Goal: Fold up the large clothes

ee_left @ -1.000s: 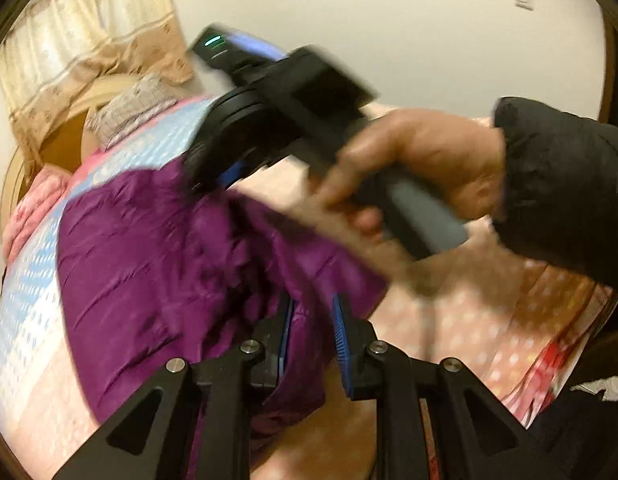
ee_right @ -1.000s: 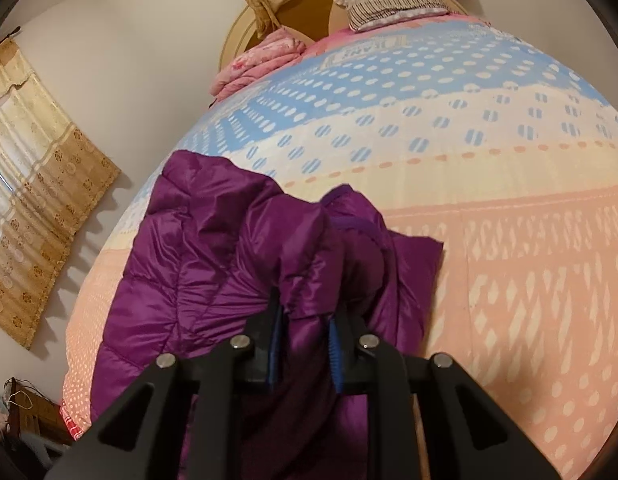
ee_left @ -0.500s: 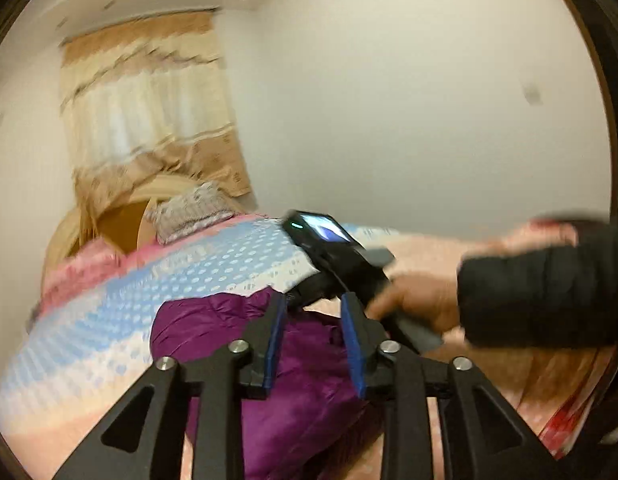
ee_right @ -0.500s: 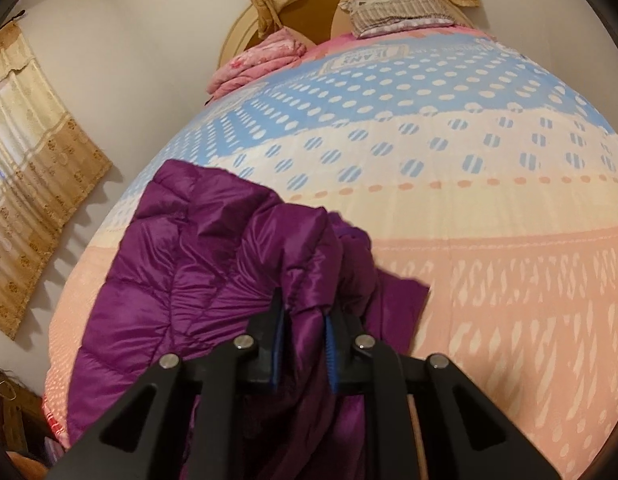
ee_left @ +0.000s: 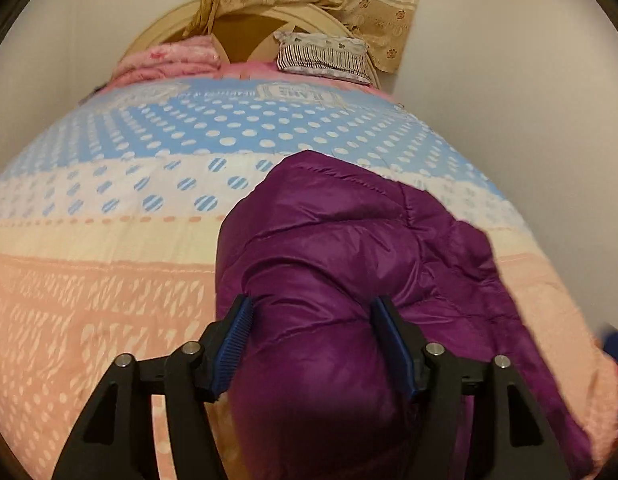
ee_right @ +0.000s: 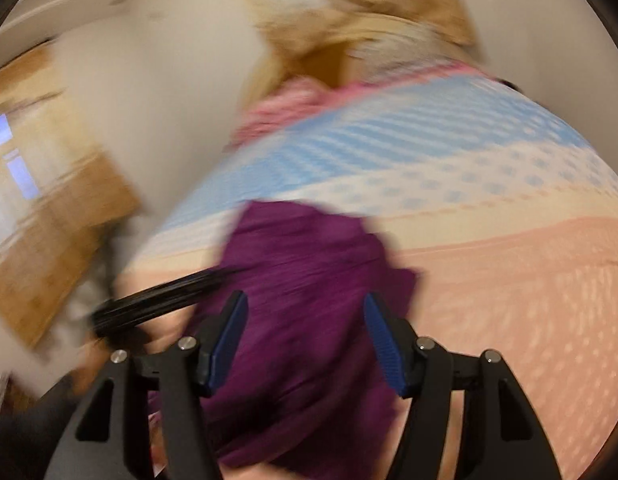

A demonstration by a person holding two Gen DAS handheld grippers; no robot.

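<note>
Bedroom walls are framing a wide bed [ee_left: 109, 280] in blue, cream and peach, pillows lying at twelve o'clock. On it, the purple puffer jacket [ee_left: 329, 248] is sitting bunched toward four o'clock of the spread. Both grippers are letting go: the left gripper [ee_left: 311, 344] and the right gripper [ee_right: 305, 340] are opening their jaws, padding bulging between them, pads no longer pinching. I'm judging it light, squashy and slick-shelled, so it's looking wiser to grab hems or quilted seams, not puffy middles.
</note>
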